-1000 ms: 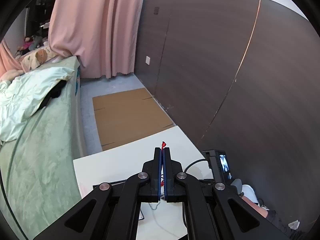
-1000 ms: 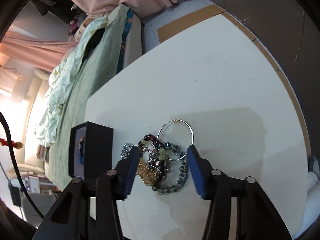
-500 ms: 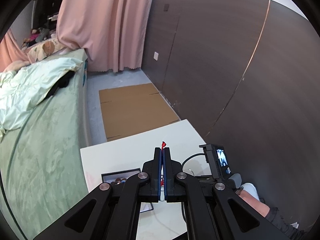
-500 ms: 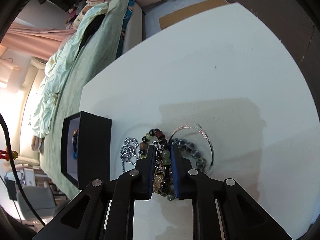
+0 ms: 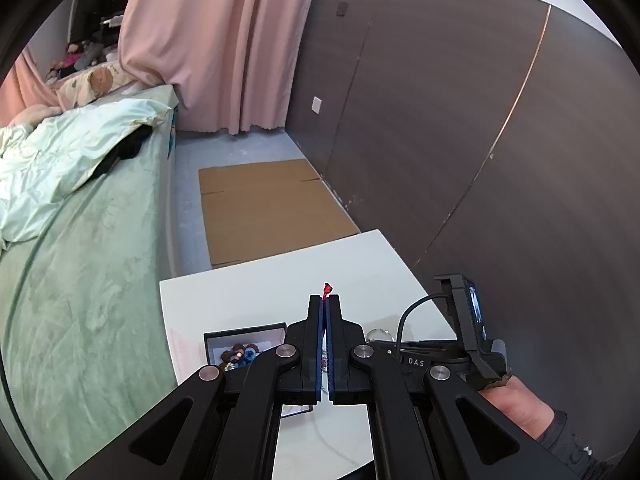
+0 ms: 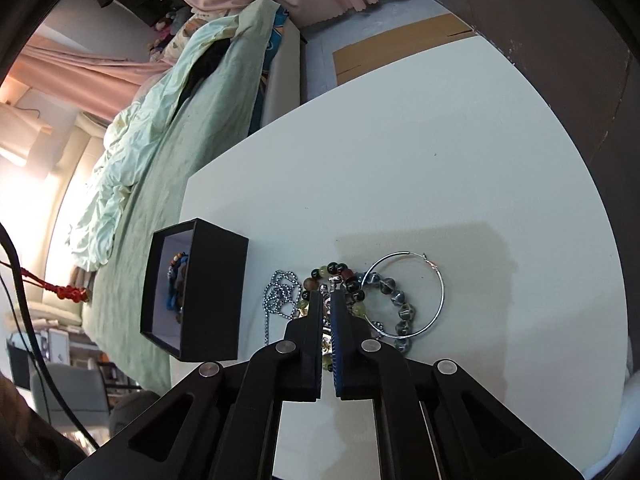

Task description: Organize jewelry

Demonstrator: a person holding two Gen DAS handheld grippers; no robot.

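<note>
My left gripper is shut on a red cord whose knot pokes out above the fingertips; it hangs above the table. The cord's red tassel end shows in the right wrist view. A black jewelry box stands open on the white table with beaded bracelets inside; it also shows in the left wrist view. My right gripper is shut on a mixed bead bracelet in a pile with a silver chain, a grey bead bracelet and a silver hoop.
A bed with green bedding runs along the table's left side. Flat cardboard lies on the floor beyond the table. A dark wall stands to the right. The right gripper's body and the holding hand are at the left wrist view's lower right.
My right gripper has closed from wide open onto the bead bracelet in the pile. The left gripper stayed shut on the red cord and drew back, bringing the black box into view.
</note>
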